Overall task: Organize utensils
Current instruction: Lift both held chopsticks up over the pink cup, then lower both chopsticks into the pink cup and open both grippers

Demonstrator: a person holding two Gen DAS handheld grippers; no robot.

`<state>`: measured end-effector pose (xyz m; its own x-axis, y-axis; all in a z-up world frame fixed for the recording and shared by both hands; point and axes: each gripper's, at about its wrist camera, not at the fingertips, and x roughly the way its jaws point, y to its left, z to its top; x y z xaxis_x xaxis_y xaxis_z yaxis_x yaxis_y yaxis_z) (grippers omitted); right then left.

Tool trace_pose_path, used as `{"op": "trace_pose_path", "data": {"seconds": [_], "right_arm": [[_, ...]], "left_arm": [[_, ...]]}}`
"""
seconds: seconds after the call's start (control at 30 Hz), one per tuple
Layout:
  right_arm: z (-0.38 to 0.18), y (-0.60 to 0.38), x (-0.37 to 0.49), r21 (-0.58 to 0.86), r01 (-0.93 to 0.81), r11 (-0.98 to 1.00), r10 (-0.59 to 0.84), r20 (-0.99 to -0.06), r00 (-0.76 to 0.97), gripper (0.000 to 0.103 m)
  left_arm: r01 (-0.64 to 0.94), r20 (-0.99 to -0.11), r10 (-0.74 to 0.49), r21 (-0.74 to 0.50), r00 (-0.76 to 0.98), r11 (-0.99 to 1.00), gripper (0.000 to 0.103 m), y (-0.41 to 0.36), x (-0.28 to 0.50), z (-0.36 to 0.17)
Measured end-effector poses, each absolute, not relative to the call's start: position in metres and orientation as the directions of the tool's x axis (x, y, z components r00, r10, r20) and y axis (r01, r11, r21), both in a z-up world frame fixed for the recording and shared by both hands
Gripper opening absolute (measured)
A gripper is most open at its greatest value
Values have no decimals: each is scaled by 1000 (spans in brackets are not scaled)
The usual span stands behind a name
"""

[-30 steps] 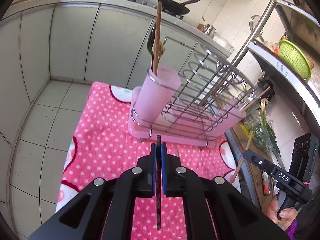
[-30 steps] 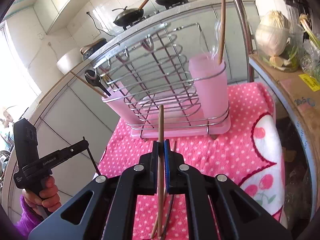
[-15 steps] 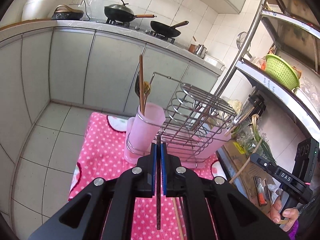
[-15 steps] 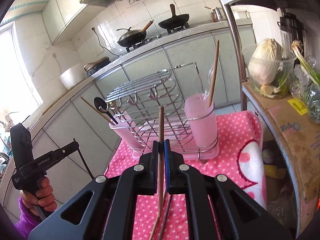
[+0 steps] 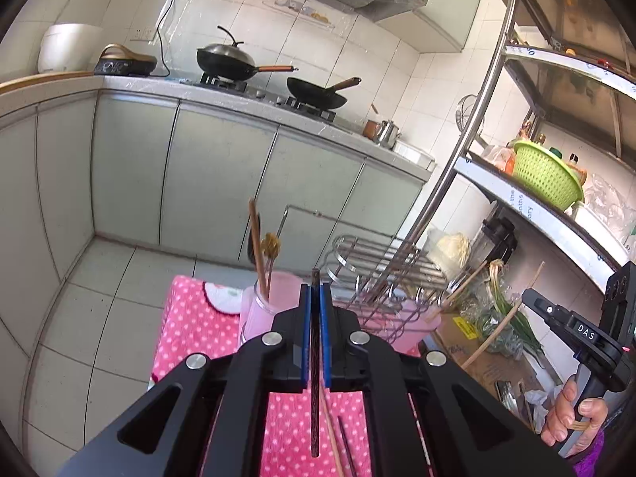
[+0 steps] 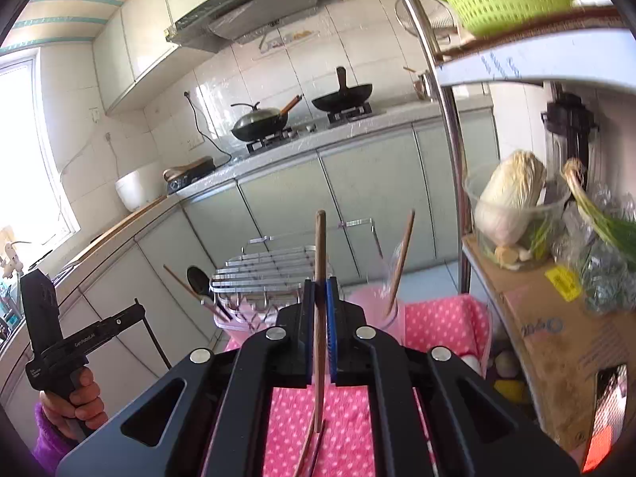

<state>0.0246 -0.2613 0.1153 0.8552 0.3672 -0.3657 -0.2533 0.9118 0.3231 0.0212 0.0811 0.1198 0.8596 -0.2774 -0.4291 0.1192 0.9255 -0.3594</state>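
Left gripper (image 5: 314, 298) clamped tight on a dark chopstick (image 5: 315, 389), held upright between the blue pads (image 5: 304, 330); right gripper (image 6: 320, 298) closed likewise on a light wooden chopstick (image 6: 319, 278), tip rising above the fingers. Beyond both, a wire dish rack (image 5: 381, 262) on a pink polka-dot cloth (image 5: 190, 326); at one end a pink utensil cup (image 5: 258, 310) with a wooden chopstick (image 5: 256, 246) and a spoon standing in it; at the other end a second pink cup (image 6: 234, 318) holding a black spoon (image 6: 198, 278). On the cloth below the grippers, two more loose chopsticks (image 5: 332, 433). Farther back, grey cabinets and two woks (image 5: 230, 63) on the stove.
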Motion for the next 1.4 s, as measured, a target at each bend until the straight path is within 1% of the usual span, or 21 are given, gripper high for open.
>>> {"op": "trace_pose_path", "data": {"seconds": [0.37,0.57,0.7,0.87,1.1,1.4], "right_arm": [[177,-269,41,241,-237,941,298,-262,918,6],[193,-267,54,178,-214,960,252,-227,941,6],[187,-264,72,159,-199,967,234,-246,941,6],[164,-264,91,177,-188,966,235,-299,925,6],[139,-263,106,187,-186,965,243,-355,903,6],[109,-261,111,218,-182,959,260,-415,872,6]], "left_arm": [[137,-333,-251,-330,909,934,4,75,46,170],[141,-273,-227,-302,935,943,4,73,63,194],[125,-262,-207,-299,942,946,4,74,80,198],[88,-268,-165,-278,949,957,4,73,99,188],[30,-277,-79,-178,958,984,4,62,119,167],[51,-351,-99,-142,931,989,4,49,129,127]]}}
